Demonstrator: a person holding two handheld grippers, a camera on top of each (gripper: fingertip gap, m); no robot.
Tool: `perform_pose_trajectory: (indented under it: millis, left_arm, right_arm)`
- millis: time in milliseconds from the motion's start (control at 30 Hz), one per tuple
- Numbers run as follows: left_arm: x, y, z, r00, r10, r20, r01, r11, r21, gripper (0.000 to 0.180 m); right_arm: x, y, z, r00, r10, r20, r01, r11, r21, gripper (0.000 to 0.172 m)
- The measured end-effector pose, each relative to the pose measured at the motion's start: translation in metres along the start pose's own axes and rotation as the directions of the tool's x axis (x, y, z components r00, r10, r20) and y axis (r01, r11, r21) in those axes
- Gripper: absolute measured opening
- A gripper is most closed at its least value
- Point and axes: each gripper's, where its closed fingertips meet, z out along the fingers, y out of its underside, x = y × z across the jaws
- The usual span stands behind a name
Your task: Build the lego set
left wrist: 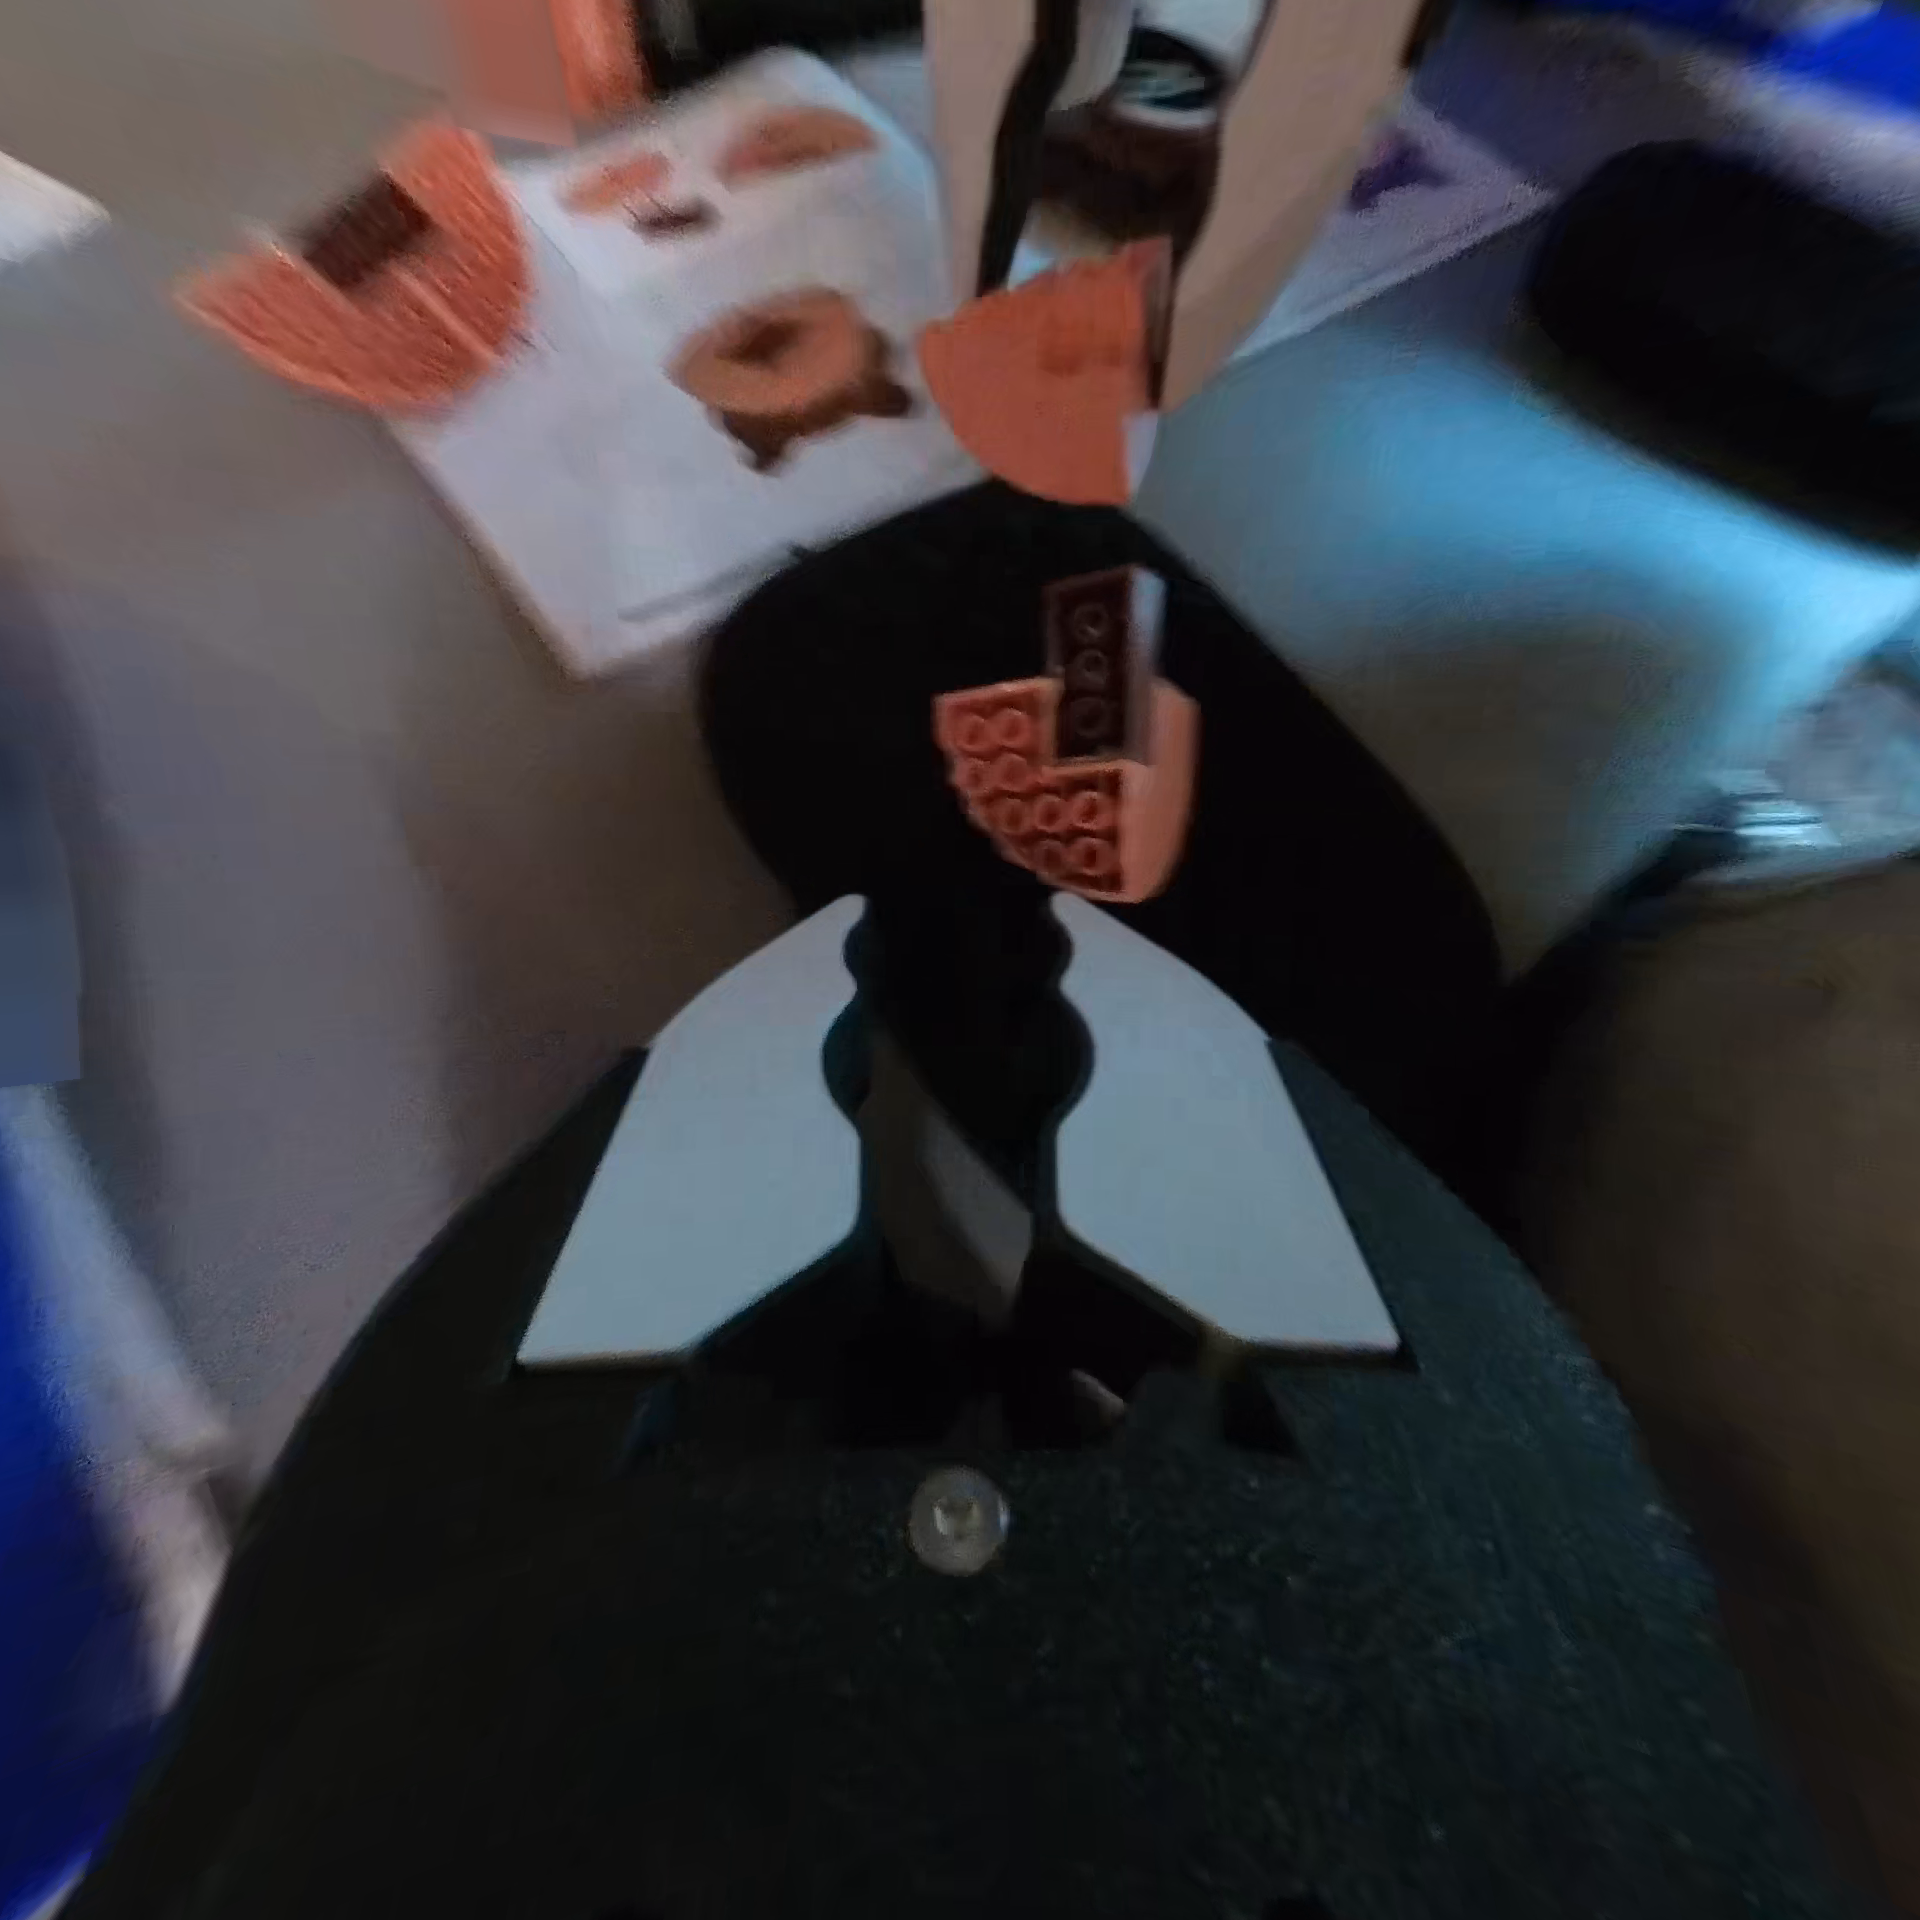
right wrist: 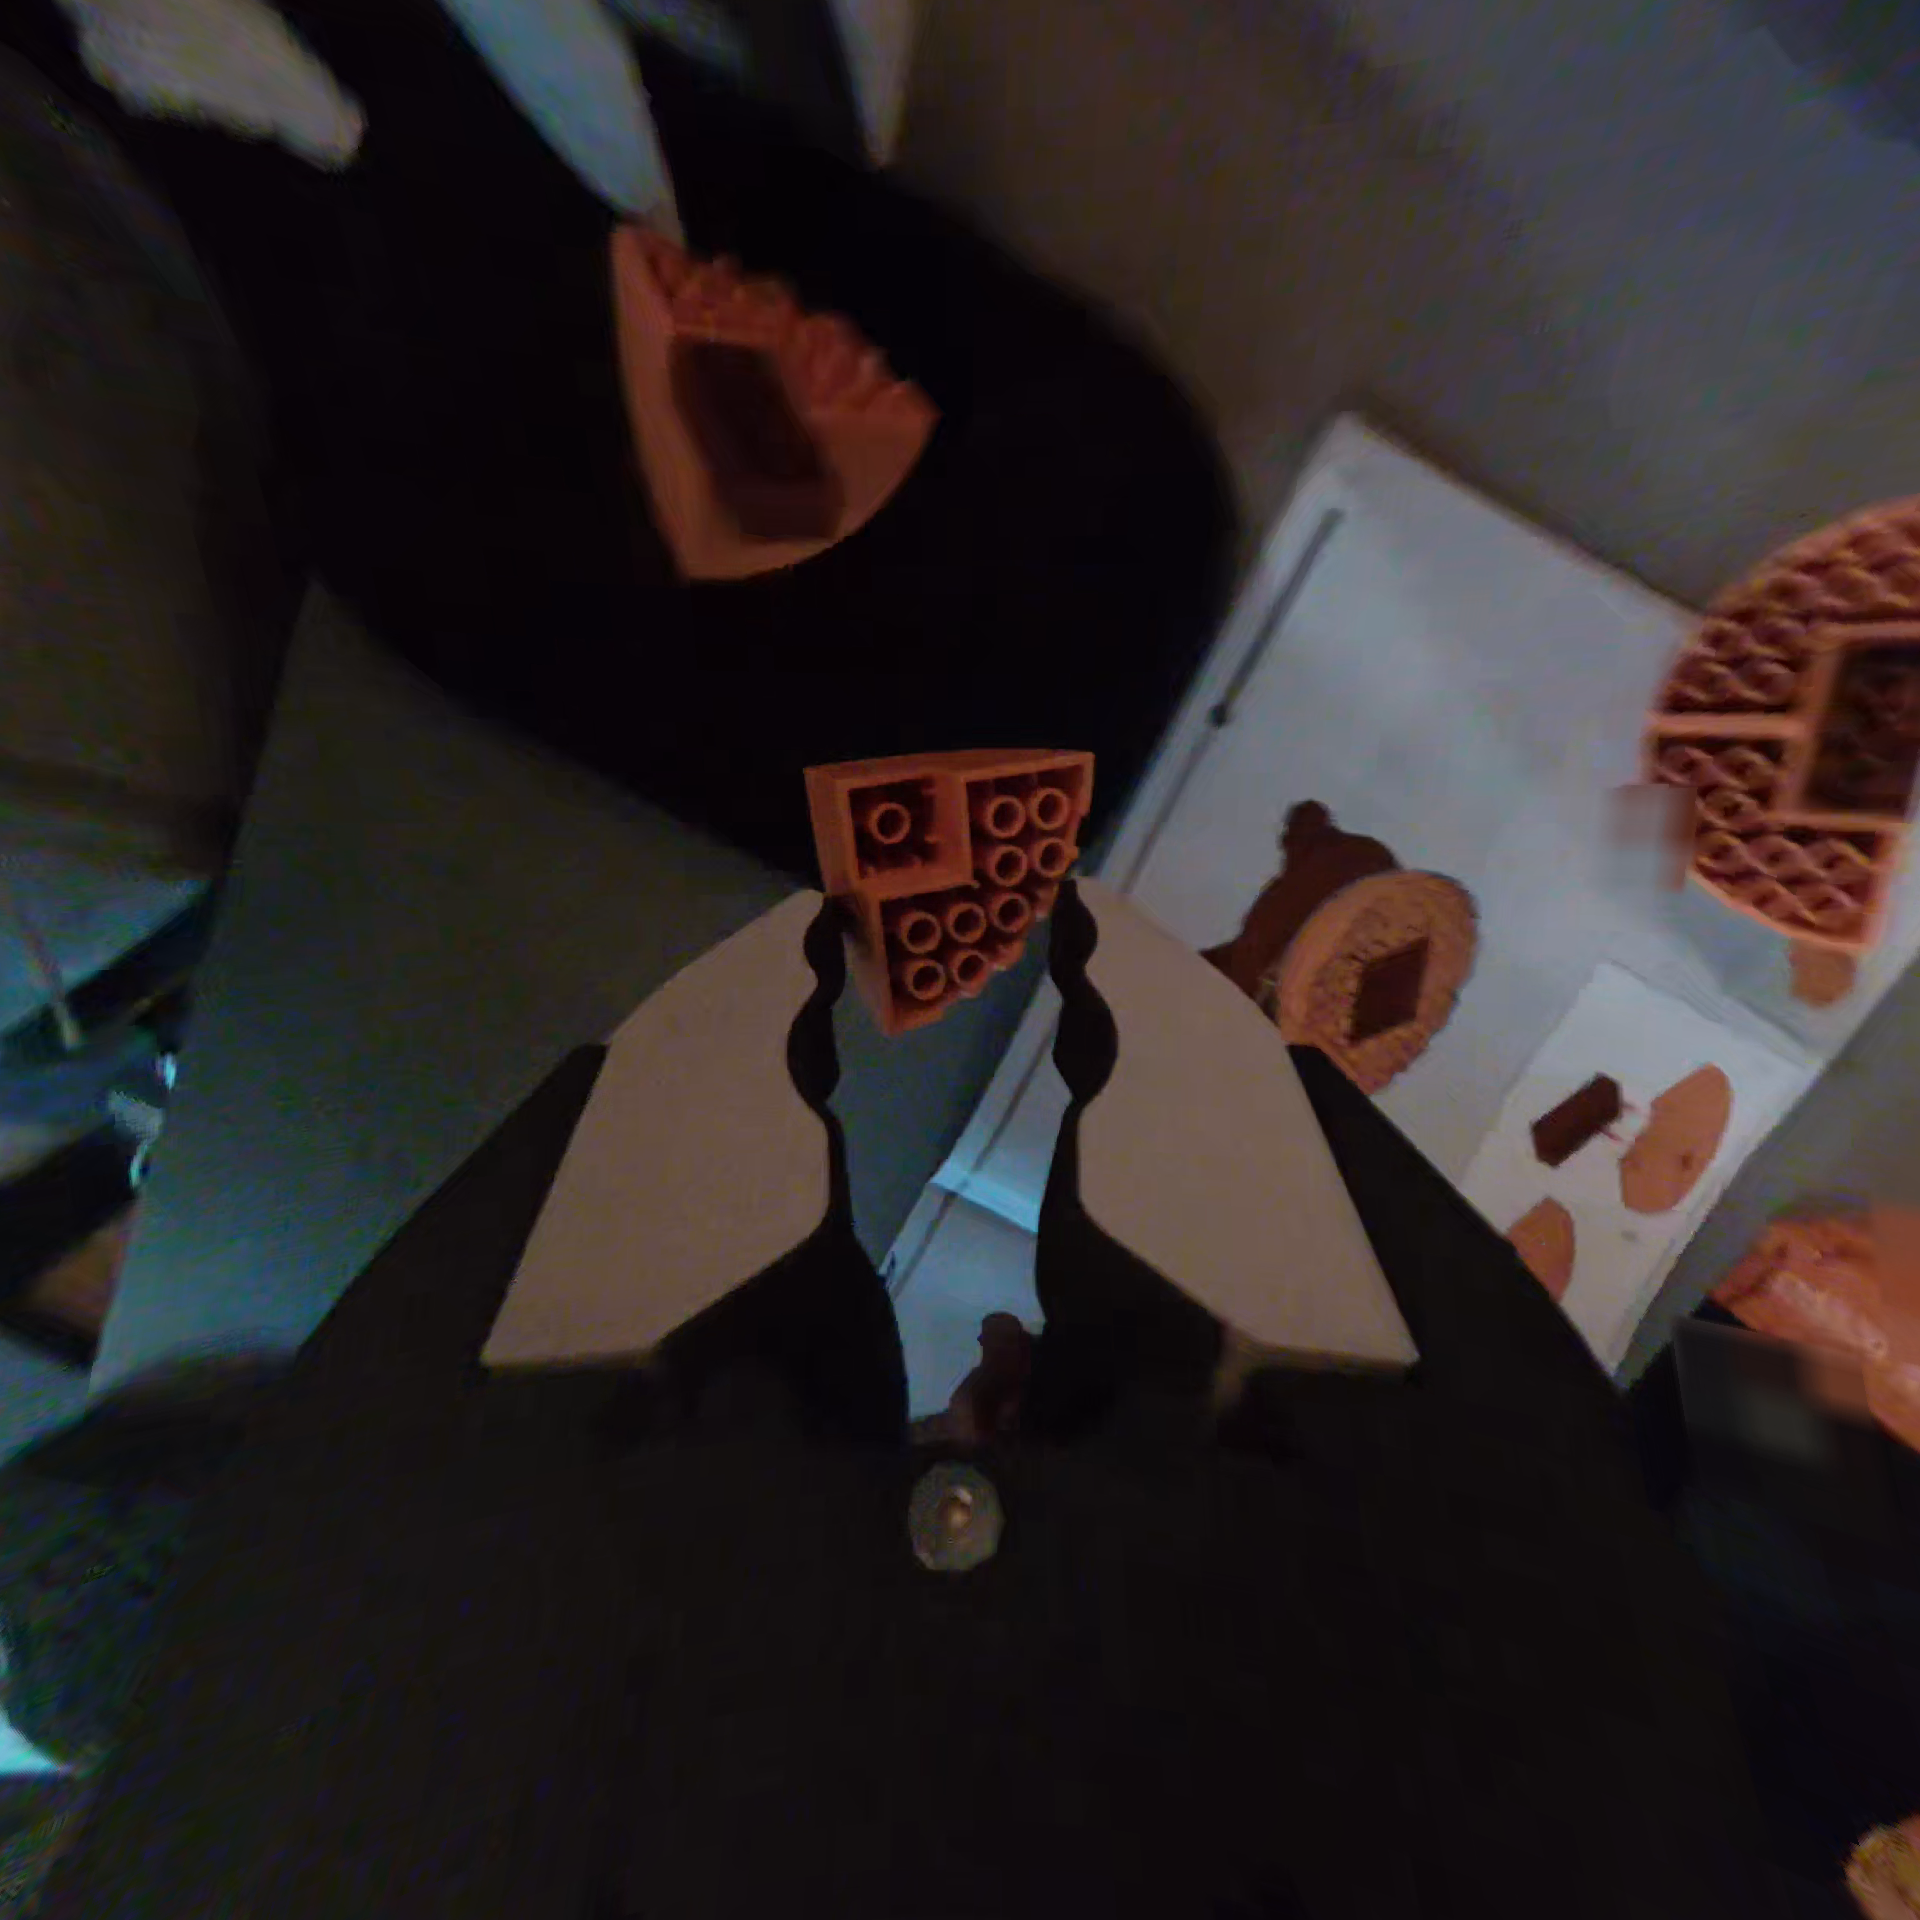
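Left tongs [left wrist: 956,914] parted, right tongs [right wrist: 940,914] gripping.

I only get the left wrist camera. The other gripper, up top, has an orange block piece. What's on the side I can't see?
Observer: The right wrist view faces the orange piece from below. Its underside is hollow, with round tubes.
Operator: Is it really pinched?
Observer: Yes. The right gripper has a pad against each side of its lower part, and the top sticks out past the tips.
Operator: The orange thing by the booklet is all blurry for me!
Observer: Here it is sharper. It is a round plate of studded orange sections around a dark brown middle, at the edge of the white booklet.
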Motion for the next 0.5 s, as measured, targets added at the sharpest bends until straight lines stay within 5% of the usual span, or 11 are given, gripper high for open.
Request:
perform_pose_trajectory:
  millis: [133, 500]
  left_arm:
    - [0.022, -0.002, 0.002, 0.967, -0.152, -0.204, 0.15, 0.988, -0.024, 0.053]
    - [0.027, -0.023, 0.009, 0.984, -0.017, -0.177, 0.016, 1.0, -0.008, 0.038]
  right_arm:
    - [-0.018, -0.011, 0.014, 0.989, -0.107, 0.102, 0.112, 0.993, -0.048, 0.037]
    - [-0.01, -0.028, 0.027, 0.933, -0.327, 0.15, 0.346, 0.93, -0.122, 0.038]
